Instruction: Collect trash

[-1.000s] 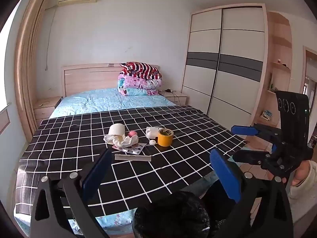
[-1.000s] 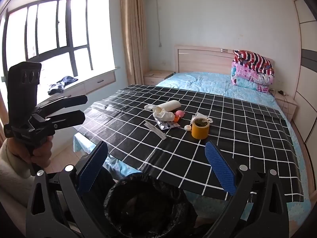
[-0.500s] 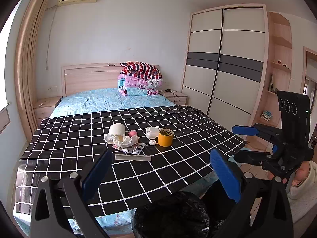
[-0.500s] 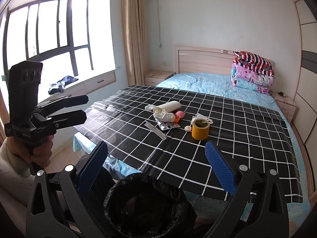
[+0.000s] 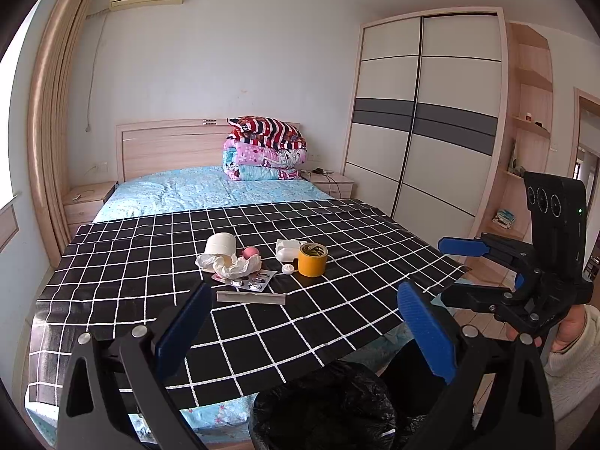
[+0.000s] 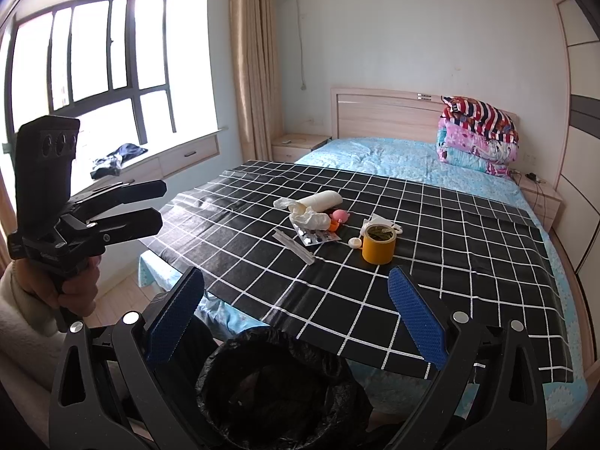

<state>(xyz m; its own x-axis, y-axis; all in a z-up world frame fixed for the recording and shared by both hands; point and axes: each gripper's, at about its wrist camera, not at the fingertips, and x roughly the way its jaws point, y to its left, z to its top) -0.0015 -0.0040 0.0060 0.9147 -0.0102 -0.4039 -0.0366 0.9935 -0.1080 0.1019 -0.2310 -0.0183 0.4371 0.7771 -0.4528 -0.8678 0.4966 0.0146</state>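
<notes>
The trash sits in a small cluster near the middle of the black checked cloth spread over the near half of the bed. The crumpled tissue looks the lightest and softest piece; it should squash under any pinch, so taking it through the thick of the wad seems best. Touching it on the far side is a white paper roll, light but round, likely to roll unless gripped across its width. A small pink toy lies just right of the roll. The blister pack and the flat grey strip lie near the front edge of the cluster; both are thin and stiff and sit flush on the cloth, so an edge grip or a slide toward the cloth's edge would probably be needed. To the right, the yellow tape roll stands on its flat side, rigid and heavier, easy to clamp across its wall; a white cap and a white container sit beside it.

The bin with its black bag stands on the floor at the near foot of the bed. The left tongs and right tongs hover above it, both spread apart and empty.
</notes>
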